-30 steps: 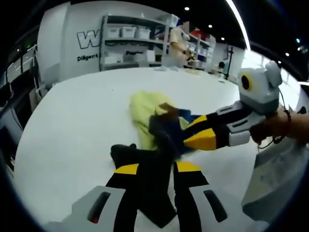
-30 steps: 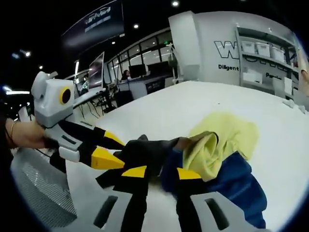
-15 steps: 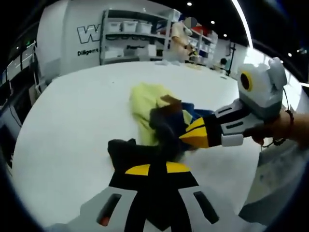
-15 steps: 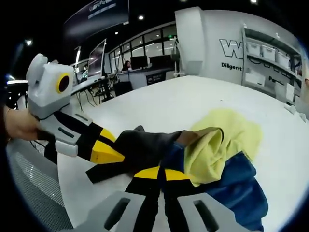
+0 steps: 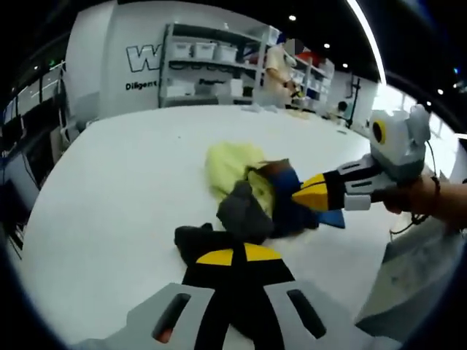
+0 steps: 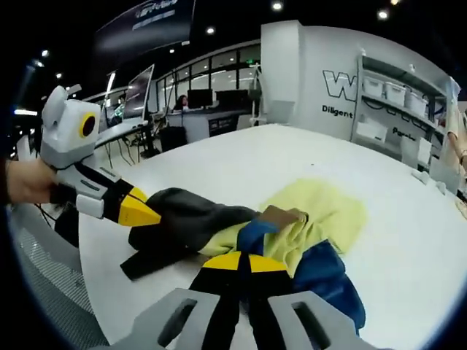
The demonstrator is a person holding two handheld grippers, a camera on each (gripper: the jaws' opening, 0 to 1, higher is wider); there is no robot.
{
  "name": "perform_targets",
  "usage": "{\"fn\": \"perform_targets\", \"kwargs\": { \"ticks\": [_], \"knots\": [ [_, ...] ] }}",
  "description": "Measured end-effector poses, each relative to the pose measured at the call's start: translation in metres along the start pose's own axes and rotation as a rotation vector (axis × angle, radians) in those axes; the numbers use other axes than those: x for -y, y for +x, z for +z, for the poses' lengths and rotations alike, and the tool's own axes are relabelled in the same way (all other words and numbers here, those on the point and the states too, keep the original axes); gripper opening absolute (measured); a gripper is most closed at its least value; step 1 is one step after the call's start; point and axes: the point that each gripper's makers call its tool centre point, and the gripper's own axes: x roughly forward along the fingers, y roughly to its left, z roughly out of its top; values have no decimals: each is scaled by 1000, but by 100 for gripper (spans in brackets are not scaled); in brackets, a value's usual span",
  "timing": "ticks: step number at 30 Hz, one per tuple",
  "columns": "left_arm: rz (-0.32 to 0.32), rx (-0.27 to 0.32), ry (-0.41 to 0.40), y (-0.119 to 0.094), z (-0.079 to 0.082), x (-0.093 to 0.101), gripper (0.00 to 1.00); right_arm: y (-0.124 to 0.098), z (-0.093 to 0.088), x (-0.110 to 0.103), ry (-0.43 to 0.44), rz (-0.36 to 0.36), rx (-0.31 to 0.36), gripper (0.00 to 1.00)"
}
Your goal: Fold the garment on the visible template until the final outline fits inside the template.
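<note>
Garment [image 5: 255, 193], bunched yellow, blue and dark grey, lies on a white table [image 5: 109, 189]. Both the left gripper [image 5: 232, 255] and the right gripper [image 6: 244, 261] are clamped on its cloth. Shelves [image 5: 211, 65] with white bins line the far wall.

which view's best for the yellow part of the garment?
Right gripper view. The yellow part spreads wide on the white table, bordered by the blue part and dark grey part. In the left gripper view the yellow part is smaller, partly hidden behind bunched dark fabric.
</note>
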Motion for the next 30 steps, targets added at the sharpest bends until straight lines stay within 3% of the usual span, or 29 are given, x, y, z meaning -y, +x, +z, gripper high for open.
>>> {"fn": "perform_targets", "kwargs": {
  "ticks": [7,12,18,30],
  "knots": [
    [27,12,-8,-13,8,-14,0,-17,6,26,49,-97,6,0],
    [56,17,33,-22,11,-33,0,-27,6,38,31,-138,-11,0],
    [68,57,4,-32,25,-44,0,-41,15,54,-51,-223,-18,0],
    [111,125,48,-49,60,-56,0,-59,36,77,-60,-312,3,0]
  ]
}}
